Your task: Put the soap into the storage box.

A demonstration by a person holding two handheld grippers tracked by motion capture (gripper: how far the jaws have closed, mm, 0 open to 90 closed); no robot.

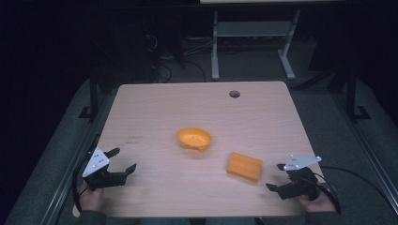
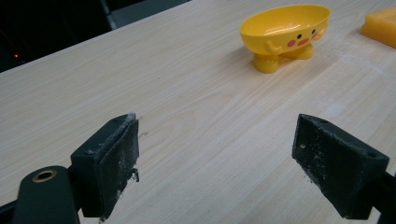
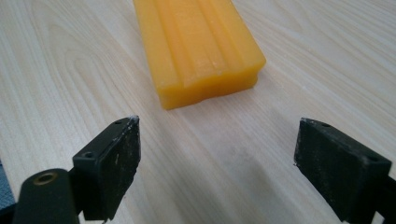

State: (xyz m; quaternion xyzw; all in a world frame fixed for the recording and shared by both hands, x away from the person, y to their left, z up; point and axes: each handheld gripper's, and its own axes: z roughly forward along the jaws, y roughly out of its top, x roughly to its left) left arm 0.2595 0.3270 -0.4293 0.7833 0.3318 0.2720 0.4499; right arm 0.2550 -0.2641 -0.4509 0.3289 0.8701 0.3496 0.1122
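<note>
A yellow duck-faced dish on small feet [image 1: 194,138] [image 2: 285,32] stands near the middle of the wooden table [image 1: 155,108]. To its right lies an orange ridged block [image 1: 244,166] [image 3: 196,44]. At the table's front left, my left gripper [image 1: 123,160] [image 2: 217,163] is open and points toward the dish, well short of it. My right gripper [image 1: 277,177] [image 3: 217,163] is open at the front right, with the block's near end just ahead of its jaws. Nothing is between either pair of jaws.
A round cable hole [image 1: 234,93] is near the table's far edge. Behind the table stand a white desk frame [image 1: 253,42] and cables on the dark floor. Bare wood lies between the grippers.
</note>
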